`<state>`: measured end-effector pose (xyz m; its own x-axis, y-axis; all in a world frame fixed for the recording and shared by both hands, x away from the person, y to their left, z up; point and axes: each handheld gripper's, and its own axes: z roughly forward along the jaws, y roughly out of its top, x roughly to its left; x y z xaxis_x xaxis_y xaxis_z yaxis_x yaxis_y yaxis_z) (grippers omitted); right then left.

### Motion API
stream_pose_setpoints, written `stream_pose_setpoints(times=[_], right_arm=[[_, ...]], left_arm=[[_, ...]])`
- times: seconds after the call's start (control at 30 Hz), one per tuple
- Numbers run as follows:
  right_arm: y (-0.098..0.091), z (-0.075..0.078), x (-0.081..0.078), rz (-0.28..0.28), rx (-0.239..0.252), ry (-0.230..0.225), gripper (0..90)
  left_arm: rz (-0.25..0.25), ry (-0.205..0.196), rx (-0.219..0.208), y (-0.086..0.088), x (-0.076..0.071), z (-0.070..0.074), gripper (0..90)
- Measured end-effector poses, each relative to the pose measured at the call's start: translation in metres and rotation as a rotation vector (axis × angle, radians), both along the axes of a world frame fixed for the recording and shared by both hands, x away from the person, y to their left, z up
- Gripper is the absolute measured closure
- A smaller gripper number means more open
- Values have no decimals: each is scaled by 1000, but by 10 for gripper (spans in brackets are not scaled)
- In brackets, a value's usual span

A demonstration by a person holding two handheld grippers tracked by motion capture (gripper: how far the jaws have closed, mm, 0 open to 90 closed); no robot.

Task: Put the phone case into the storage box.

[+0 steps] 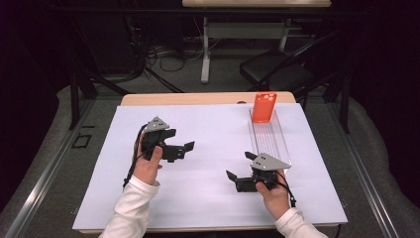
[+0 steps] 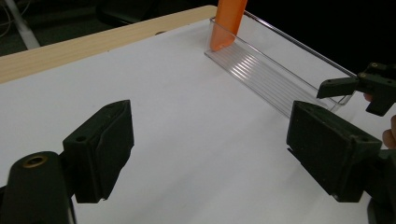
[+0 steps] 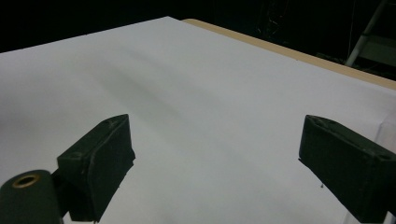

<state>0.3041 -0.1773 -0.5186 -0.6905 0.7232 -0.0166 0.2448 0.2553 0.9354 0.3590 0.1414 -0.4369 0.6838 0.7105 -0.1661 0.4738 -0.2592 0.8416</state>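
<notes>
An orange phone case stands upright at the far end of a long clear plastic tray on the right side of the white sheet. My left gripper hovers left of the middle, its jaws pointing right, wide open with nothing between them. In the left gripper view the left gripper faces the tray and the orange case. My right gripper sits low beside the tray's near end, open and holding nothing. In its own view the right gripper looks over bare white sheet.
The wooden table edge runs along the back of the sheet. Beyond it stand a dark chair and a desk leg with cables on the floor. Metal rails flank the table on both sides.
</notes>
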Motion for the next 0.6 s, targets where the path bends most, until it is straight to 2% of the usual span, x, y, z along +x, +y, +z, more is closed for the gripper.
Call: stream_pose_setpoints(times=[0.2,0.4,0.6], right_arm=[[5,-13,2,15,-11,29,92],[9,-18,2,24,-31,35,92],[10,-21,2,30,-29,53,92]], left_arm=[[-1,3,5,-1,0,-1,152],[4,4,2,1,0,-1,152],[4,0,1,1,-1,0,152]])
